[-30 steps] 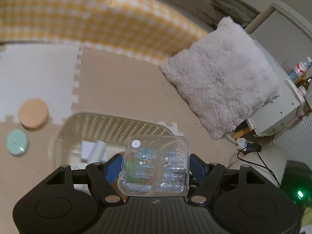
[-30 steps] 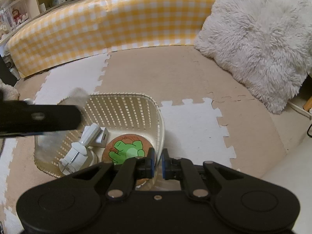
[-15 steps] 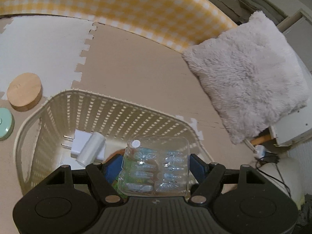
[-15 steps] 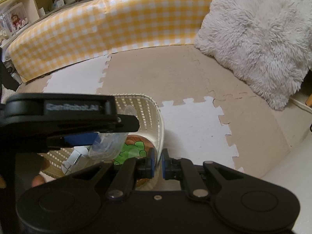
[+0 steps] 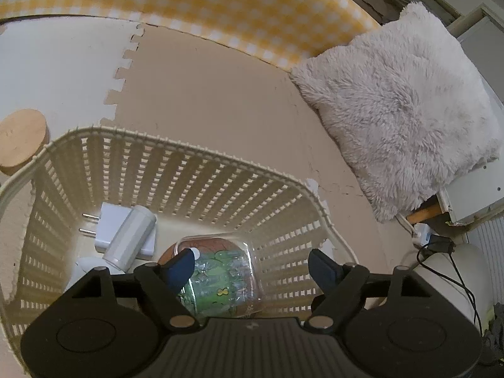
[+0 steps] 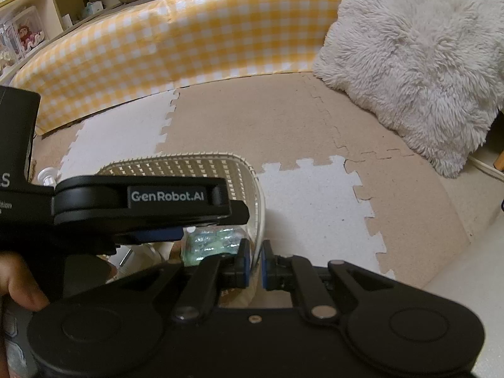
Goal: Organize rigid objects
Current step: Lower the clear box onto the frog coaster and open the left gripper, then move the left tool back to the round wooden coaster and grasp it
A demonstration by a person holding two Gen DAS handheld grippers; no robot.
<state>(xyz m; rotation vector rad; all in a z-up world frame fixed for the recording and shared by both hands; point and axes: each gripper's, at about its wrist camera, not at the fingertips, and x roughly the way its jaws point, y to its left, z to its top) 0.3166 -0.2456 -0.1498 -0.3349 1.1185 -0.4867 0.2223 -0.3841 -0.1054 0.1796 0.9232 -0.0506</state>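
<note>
My left tool (image 5: 252,263) has just been opening and now stands spread; the clear plastic case (image 5: 225,271) lies free inside the basket (image 5: 189,170), on the frog picture disc, touching only the left pad. My right tool (image 6: 255,260) pinches the basket rim. The wooden disc (image 5: 22,140) waits outside the basket, on the left tool's side, so that hand is nearer.

A see-through plastic box (image 5: 223,271) with small shiny packets inside lies flat in the cream basket (image 5: 176,163), low in the middle of the left wrist view. It rests on a round brown thing with a green frog picture (image 5: 220,296). A white plug (image 5: 108,226) and a white tube (image 5: 129,236) lie to its left, at the basket's bottom.
</note>
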